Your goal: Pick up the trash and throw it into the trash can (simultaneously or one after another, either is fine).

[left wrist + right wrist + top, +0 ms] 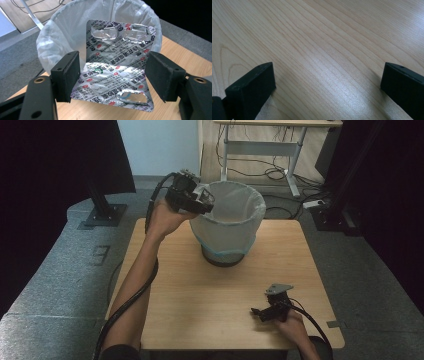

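The left tongs (112,72) pinch a foil blister sheet (115,67) by its side edges, over the bin's (229,222) left rim at the bench's far side. Light, thin and crease-prone, it probably needs only gentle edge pressure. The right tongs (327,82) gape empty.

The pale, rectangular wooden bench (200,290) with rounded corners stands on grey carpeted floor (45,280); a round waste bin (227,227) lined with a thin white plastic bag rests on its far half, near the middle, on a dark base; the right gripper (260,312) lies on the near right corner; the remaining top shows light, streaked grain.
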### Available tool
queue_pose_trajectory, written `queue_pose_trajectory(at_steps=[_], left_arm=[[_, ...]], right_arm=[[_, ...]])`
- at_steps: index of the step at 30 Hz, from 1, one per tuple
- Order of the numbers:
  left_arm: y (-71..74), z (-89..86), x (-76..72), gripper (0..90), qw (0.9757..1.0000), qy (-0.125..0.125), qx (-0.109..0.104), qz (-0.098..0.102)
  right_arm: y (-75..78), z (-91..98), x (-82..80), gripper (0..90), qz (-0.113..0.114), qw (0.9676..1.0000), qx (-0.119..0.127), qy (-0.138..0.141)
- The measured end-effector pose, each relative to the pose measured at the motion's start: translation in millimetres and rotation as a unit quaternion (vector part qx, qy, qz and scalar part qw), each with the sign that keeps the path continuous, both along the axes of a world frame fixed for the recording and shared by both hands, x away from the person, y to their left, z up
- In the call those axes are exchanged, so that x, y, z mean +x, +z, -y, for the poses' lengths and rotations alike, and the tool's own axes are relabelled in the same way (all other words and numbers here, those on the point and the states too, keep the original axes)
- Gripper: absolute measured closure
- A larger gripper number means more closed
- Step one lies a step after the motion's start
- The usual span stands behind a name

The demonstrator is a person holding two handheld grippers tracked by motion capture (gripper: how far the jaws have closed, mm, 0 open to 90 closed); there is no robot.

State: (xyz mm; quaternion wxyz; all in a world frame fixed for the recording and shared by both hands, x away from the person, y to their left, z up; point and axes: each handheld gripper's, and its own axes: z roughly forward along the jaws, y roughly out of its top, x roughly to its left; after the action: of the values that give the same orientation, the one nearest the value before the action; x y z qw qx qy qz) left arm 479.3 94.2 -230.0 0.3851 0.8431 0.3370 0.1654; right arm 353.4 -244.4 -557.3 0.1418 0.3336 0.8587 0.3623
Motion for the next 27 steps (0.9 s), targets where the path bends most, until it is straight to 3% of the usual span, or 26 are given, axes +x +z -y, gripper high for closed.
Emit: queue_pose_trajectory(at_steps=[19,27], left_arm=[[9.2,30.7,31.5,29.2,0.9998,0.017,-0.002,-0.013],[3.8,39.7,45.5,29.2,0.9994,0.035,-0.002,-0.009]], right_arm=[[0.0,0.0,0.0,0.0,0.0,1.0,0.0,0.0],[0.0,0.0,0.0,0.0,0.0,1.0,0.0,0.0]])
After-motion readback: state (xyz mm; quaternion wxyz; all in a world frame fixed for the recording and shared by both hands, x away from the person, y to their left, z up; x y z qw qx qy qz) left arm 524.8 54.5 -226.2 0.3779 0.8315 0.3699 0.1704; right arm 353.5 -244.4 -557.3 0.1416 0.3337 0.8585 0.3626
